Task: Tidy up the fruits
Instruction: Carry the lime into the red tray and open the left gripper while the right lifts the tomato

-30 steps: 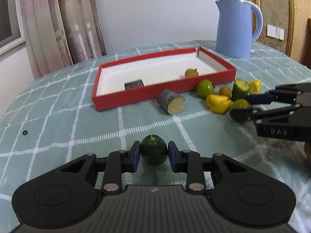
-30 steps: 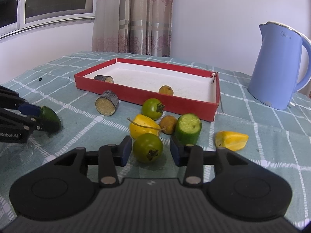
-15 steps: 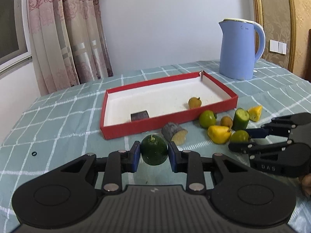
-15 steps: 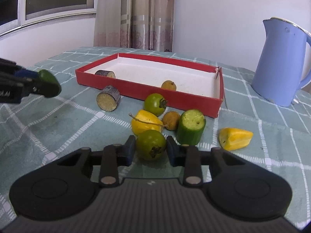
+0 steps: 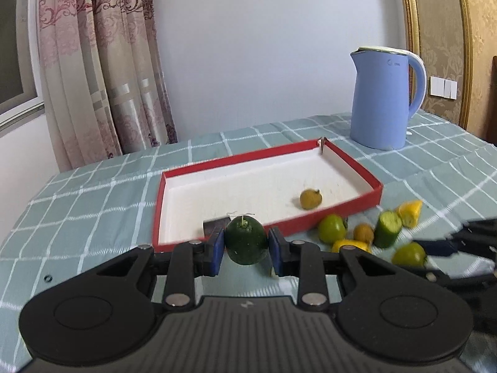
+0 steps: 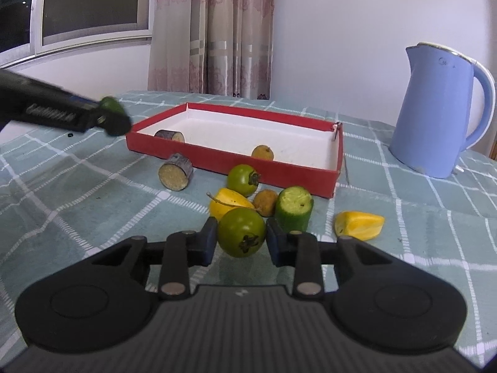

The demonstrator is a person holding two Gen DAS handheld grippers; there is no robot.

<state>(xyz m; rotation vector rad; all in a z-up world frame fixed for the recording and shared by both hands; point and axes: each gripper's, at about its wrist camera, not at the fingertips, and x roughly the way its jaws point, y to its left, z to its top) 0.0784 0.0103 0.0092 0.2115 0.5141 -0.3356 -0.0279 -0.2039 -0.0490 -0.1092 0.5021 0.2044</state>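
We grip a dark green fruit [image 5: 246, 245] w/ our left claw [image 5: 246, 247], mid-frame; right claw [image 6: 239, 238] squeezes a green tomato [image 6: 241, 236], low center.

A home room is shown. Beyond the claw, a checked tablecloth [image 5: 93, 205], patterned curtains [image 5: 102, 71] and a blue kettle [image 5: 383, 99] are seen.

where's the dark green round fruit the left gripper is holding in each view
Left wrist view: dark green fruit at lower centre, pinched between the left gripper pads, in front of the red tray's near wall.
Right wrist view: the same fruit at far left, only partly visible at the tip of the left gripper.
Shared landmark: the blue kettle, behind the tray's right end in both.
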